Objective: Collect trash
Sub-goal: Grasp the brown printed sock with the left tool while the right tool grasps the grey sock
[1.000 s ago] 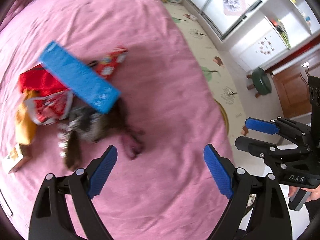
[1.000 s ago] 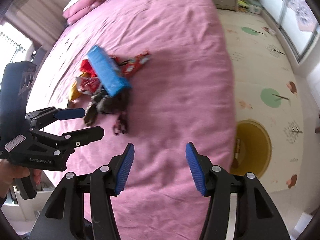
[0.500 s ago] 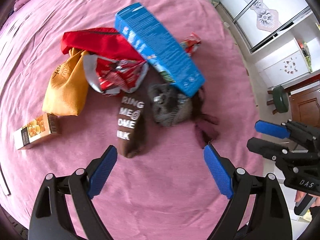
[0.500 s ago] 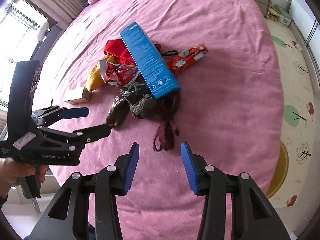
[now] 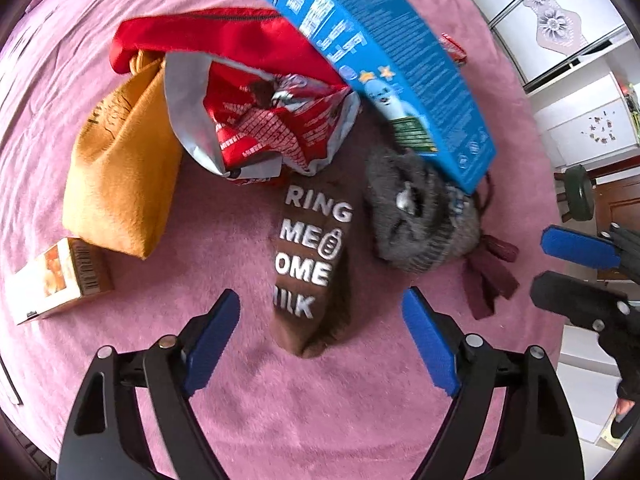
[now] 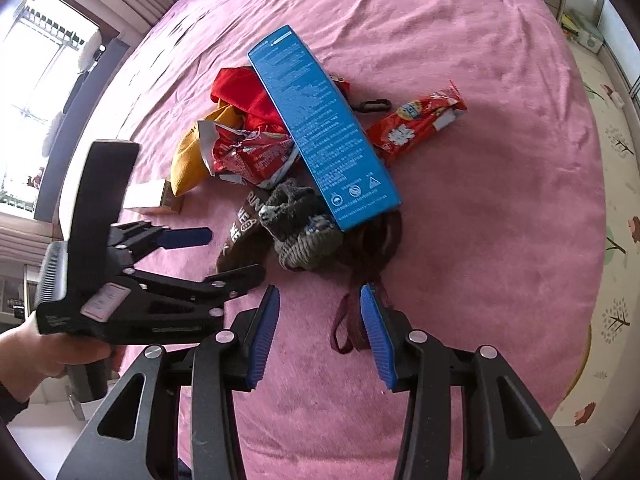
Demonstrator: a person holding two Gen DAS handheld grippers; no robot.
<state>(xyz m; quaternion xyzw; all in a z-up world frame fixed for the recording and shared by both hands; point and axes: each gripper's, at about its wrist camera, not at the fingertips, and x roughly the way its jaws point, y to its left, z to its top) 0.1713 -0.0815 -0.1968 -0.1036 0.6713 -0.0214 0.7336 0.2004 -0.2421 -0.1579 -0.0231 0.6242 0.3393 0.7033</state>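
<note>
Work surface: pink bedspread [image 6: 460,60]; the whole pile lies on it near the middle.
Step in hand (judged): approach to the pile; nothing is gripped yet, so no trash is collected.
Blue carton [image 5: 384,64]: largest piece of trash; it leans across the top of the heap, its lower end on the grey knitted item [image 5: 416,220]. Advice: take it by its narrow sides first, since it covers other pieces.
Red-and-silver wrapper [image 5: 264,120]: crumpled, beside the carton and partly under it. Advice: pinch a folded edge, not the flat foil.
Red snack packet [image 6: 416,124]: flat on the spread, beyond the carton as the right wrist view shows it.
Small box [image 5: 56,276]: apart from the heap, at the left of the left wrist view.
Not trash (judged): brown sock [image 5: 312,264], orange cloth [image 5: 116,168], red cloth [image 5: 224,36], maroon strap [image 6: 356,320]. Advice: avoid catching fabric with the pads.
Left gripper [image 5: 320,340]: jaws wide, just closing slightly; empty, hanging over the sock toe.
Right gripper [image 6: 320,332]: jaws fairly narrow, recently closing; empty, the strap below the gap, contact not discernible.
</note>
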